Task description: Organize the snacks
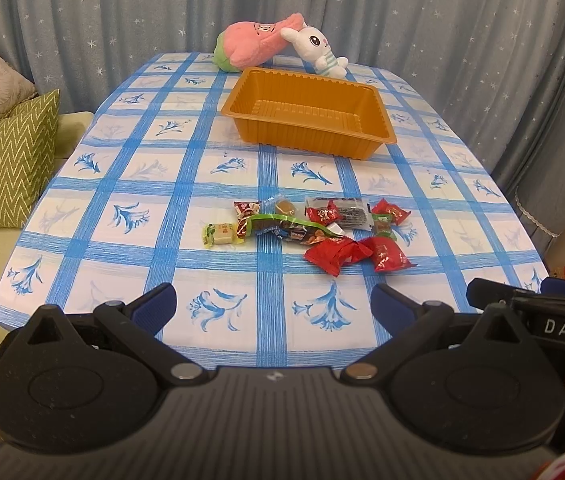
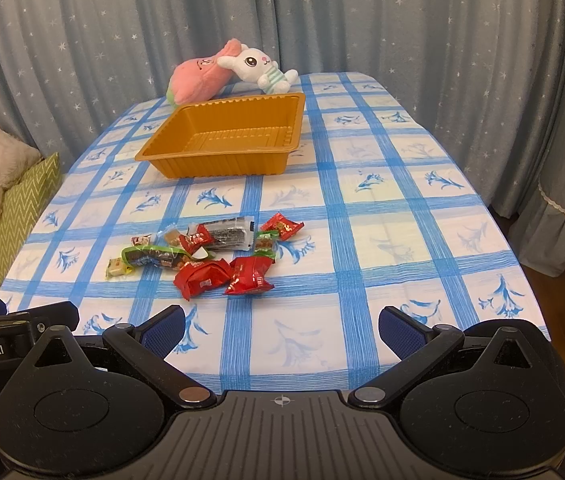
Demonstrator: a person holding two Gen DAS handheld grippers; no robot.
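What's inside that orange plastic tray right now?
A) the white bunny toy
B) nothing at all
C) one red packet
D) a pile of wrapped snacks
B: the orange plastic tray shows only its bare ribbed floor, while the wrapped snacks all lie on the blue checked tablecloth nearer the camera.

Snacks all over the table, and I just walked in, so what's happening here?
Someone is holding two handheld grippers, about to tidy up. The left gripper and right gripper both hang open over the near edge of the table, holding nothing. The wrapped snacks lie in a loose pile on the tablecloth, and the orange tray behind them is empty.
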